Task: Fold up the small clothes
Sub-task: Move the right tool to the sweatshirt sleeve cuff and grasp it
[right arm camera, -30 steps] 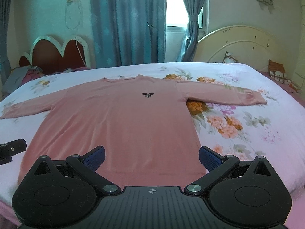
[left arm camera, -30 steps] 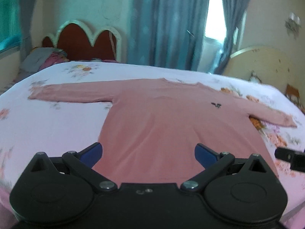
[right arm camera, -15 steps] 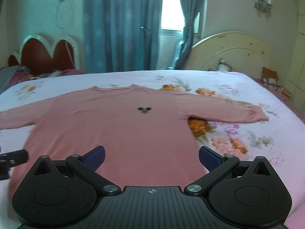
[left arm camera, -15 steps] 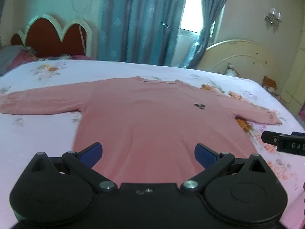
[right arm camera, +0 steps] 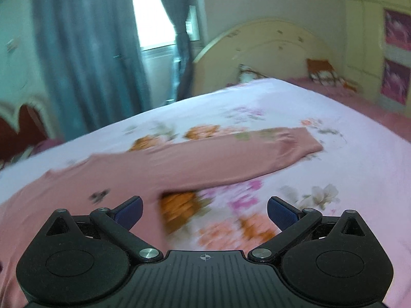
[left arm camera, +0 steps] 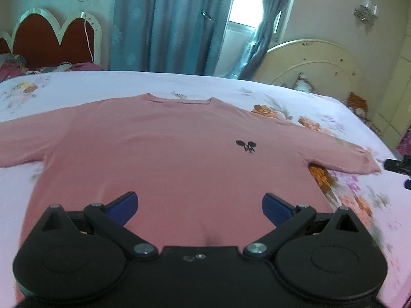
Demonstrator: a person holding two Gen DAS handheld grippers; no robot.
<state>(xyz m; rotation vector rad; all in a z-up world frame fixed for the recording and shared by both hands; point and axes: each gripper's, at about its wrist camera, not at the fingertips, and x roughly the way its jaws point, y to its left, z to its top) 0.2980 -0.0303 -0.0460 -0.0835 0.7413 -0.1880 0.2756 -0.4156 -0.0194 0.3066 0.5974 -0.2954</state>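
While the pink long-sleeved top point(left arm camera: 164, 159) lies spread flat on the bed point(left arm camera: 77, 87), front up and sleeves stretched out to either side, the left tool point(left arm camera: 200, 204) hangs over its lower hem with its blue-padded fingers point(left arm camera: 123, 205) set wide apart and nothing between them. The fabric looks soft and matte, a fine knit with a ribbed round neckline point(left arm camera: 179, 100) and a small dark emblem point(left arm camera: 245, 146) on the chest. Under it the bedsheet point(left arm camera: 354, 195) is smooth, pale lilac cotton printed with orange and pink blossoms. In the right wrist view, smeared by motion blur, the right tool point(right arm camera: 204, 209) is also spread wide and empty, above the sheet just beside the top's side edge, facing the long tapering sleeve point(right arm camera: 231, 154) whose cuff point(right arm camera: 308, 142) lies flat near the bed's far side. Both tools have black, rounded plastic bodies with steel pivot pins. Behind stand teal curtains point(left arm camera: 174, 23), a scalloped red headboard point(left arm camera: 51, 38) and a cream arched headboard point(left arm camera: 313, 61).
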